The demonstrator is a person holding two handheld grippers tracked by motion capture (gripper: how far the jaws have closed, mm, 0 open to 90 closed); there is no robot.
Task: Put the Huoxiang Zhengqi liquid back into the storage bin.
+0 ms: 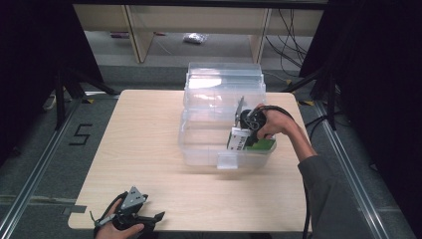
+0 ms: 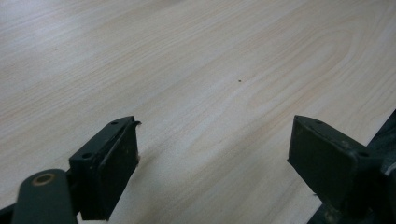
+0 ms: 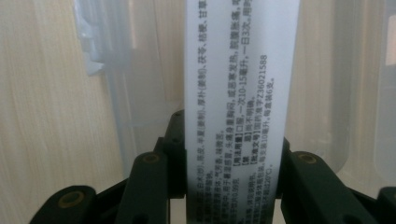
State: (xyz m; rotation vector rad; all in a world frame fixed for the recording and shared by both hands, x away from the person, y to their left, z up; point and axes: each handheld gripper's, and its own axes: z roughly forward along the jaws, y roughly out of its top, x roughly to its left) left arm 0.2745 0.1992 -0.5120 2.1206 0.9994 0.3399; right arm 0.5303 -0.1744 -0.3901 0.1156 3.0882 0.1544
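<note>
Nearest, at the desk's near-left corner, the left tool rested with jaws spread and empty, while toward the far right edge the right tool clamped an upright white printed box inside the clear bin.

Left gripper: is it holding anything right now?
No. In the left gripper view the left gripper has its jaws spread wide with only the bare wooden table between them.
</note>
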